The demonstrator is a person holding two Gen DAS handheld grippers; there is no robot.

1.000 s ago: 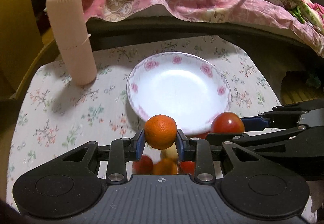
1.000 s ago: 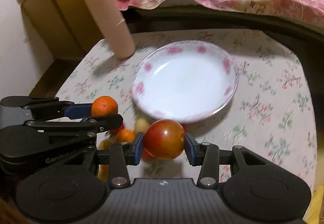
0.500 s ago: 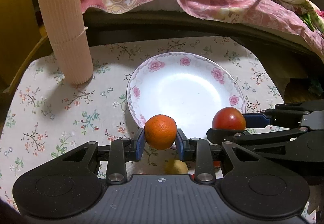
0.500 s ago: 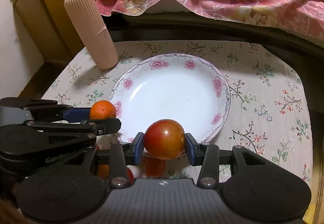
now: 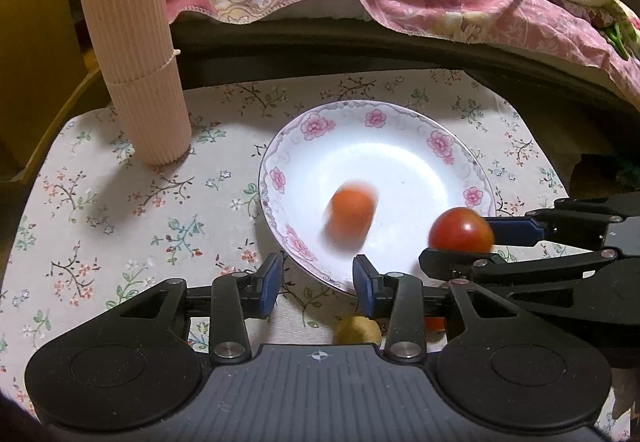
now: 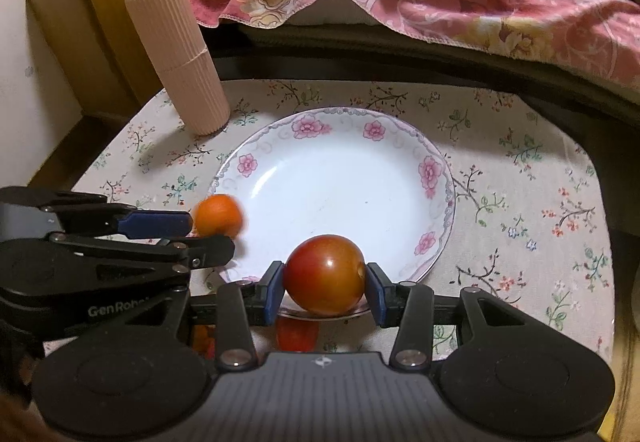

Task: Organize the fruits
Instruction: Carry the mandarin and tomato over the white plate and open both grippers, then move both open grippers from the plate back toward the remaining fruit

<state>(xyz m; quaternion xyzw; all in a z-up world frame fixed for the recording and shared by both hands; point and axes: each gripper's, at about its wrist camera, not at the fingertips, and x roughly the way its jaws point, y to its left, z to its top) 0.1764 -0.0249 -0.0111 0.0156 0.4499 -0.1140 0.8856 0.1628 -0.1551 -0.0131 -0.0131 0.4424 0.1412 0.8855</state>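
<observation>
The left hand-held gripper gapes empty, the round orange mandarin blurred over the white floral-rimmed plate (apparently mid-drop). The right hand-held gripper clamps the red tomato; its release should follow.

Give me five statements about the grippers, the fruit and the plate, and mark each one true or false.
1. The left gripper grips the orange. False: its jaws are open and the blurred orange is loose over the plate.
2. The right gripper is shut on the tomato. True.
3. The tall ribbed container lies on its side. False: it stands upright on the floral cloth.
4. The plate has pink flowers on its rim. True.
5. The tomato rests in the plate's middle. False: it sits between the jaws at the near rim.
</observation>
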